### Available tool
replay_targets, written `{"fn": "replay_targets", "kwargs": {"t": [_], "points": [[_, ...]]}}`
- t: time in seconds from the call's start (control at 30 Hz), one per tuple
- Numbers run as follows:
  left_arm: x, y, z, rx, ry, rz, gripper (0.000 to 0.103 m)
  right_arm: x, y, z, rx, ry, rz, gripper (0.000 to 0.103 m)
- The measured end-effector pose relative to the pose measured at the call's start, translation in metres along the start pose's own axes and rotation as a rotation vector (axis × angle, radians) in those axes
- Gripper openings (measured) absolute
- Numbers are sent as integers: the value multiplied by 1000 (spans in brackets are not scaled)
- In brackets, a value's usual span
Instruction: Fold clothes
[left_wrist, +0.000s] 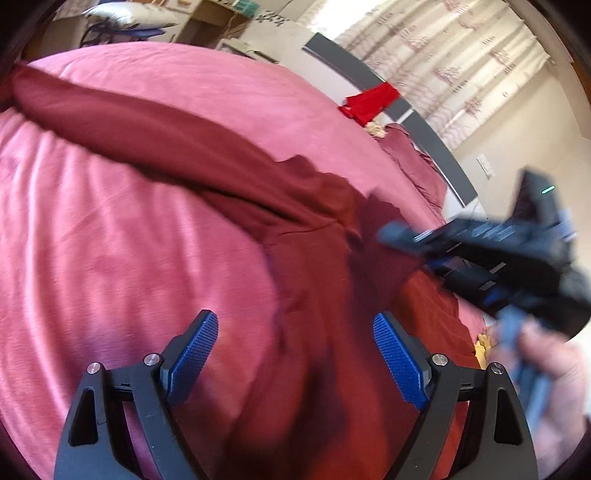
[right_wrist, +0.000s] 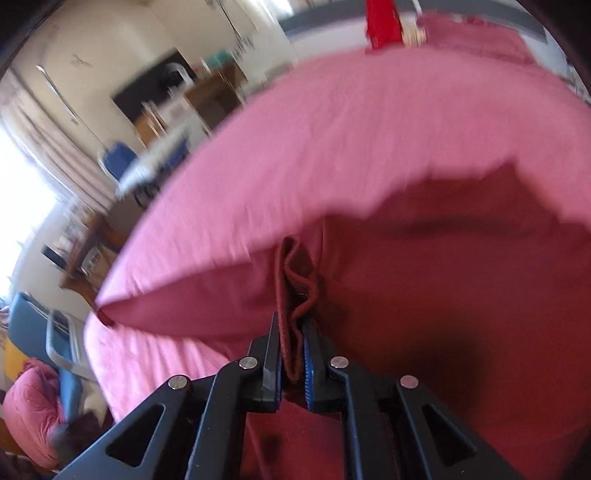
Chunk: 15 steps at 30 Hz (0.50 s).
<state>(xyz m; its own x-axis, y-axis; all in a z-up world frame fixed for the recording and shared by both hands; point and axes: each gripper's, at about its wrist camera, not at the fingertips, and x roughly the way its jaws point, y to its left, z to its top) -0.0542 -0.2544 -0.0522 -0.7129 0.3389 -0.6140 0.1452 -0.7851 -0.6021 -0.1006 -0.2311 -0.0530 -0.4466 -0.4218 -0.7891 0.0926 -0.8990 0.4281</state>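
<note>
Right gripper (right_wrist: 291, 354) clenched on bunched hem of dark maroon cloth garment (left_wrist: 303, 258) — lifting it off pink bedsheet (left_wrist: 110, 258) to fold; left gripper (left_wrist: 295, 354) released, hovering — probably next grab.

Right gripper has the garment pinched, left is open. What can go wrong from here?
1. The right gripper holds only a bunched hem of the maroon garment; a pull may slip it free.
2. The left gripper hangs open, holding nothing, so the long trailing leg may drag and wrinkle on the pink sheet.
</note>
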Motion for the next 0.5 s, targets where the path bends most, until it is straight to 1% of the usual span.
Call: {"fn": "replay_targets", "kwargs": {"t": [0.03,0.07,0.13,0.17,0.23,0.27,0.33,0.37,0.4,0.5], "points": [[1,2,0,-5,1,3,88,16,-3,-8,12,51,17,26],[3,1,0,-3,0,7,88,23,-6,-14,16,78,36,26],[6,-6,0,17,-6,2,88,17,-12,-23,11,80,78,26],[7,-11,0,28,-5,-4,88,6,-17,-29,11,62,111,26],[12,-24,2,54,-10,-22,88,-32,-33,-46,23,-18,197,28],[11,-30,2,68,-19,-33,88,-52,-47,-59,44,-55,202,30],[14,-46,4,101,-48,-55,88,-87,-82,-85,102,-110,148,31],[17,-56,5,121,-63,-69,88,-105,-105,-102,151,-134,100,32],[22,-68,5,149,-64,-79,88,-119,-128,-117,207,-150,51,34],[42,-98,9,247,-51,-80,88,-152,-183,-154,337,-193,-55,34]]}}
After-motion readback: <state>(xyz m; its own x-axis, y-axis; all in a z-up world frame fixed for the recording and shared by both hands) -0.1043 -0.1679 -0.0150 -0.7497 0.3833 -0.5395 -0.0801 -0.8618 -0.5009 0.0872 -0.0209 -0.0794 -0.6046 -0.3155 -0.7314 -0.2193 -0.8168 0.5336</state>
